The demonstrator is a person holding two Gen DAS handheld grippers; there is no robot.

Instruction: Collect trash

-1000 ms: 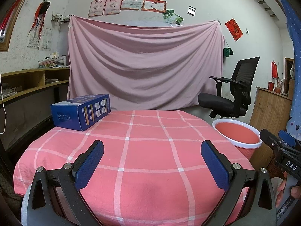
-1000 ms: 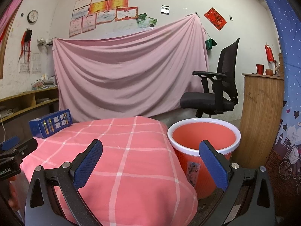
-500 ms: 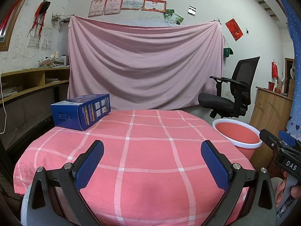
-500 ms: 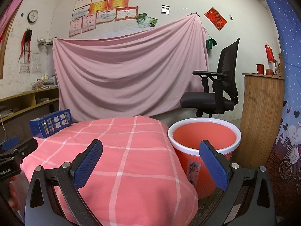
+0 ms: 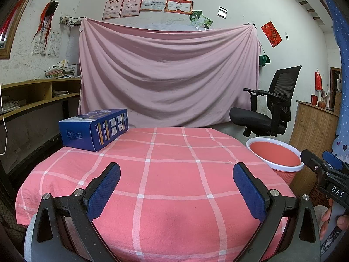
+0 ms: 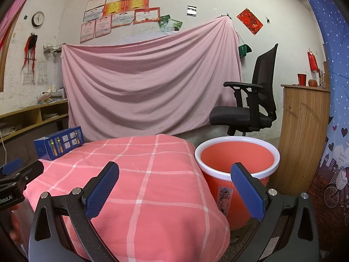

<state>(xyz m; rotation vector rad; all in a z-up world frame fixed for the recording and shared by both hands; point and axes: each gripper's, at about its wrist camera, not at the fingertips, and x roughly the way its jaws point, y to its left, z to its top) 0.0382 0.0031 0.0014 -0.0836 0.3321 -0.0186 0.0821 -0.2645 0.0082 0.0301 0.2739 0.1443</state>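
Writing: "DAS" on the right gripper's body, seen from the left wrist view; box print unreadable.
Left gripper (image 5: 176,187): fingers wide apart, empty.
Right gripper (image 6: 174,186): fingers wide apart, empty.
Blue box (image 5: 93,130): on table (image 5: 170,185), far-left corner.
Bin (image 6: 236,174): just right of table.

My left gripper (image 5: 176,187) hangs wide open over the checked cloth (image 5: 165,174). A blue box (image 5: 93,128) sits far left; the bin (image 5: 276,158) stands right.

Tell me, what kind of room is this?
Probably a home office or study, used informally: certificates on the wall, an office chair, and wooden shelves holding papers.
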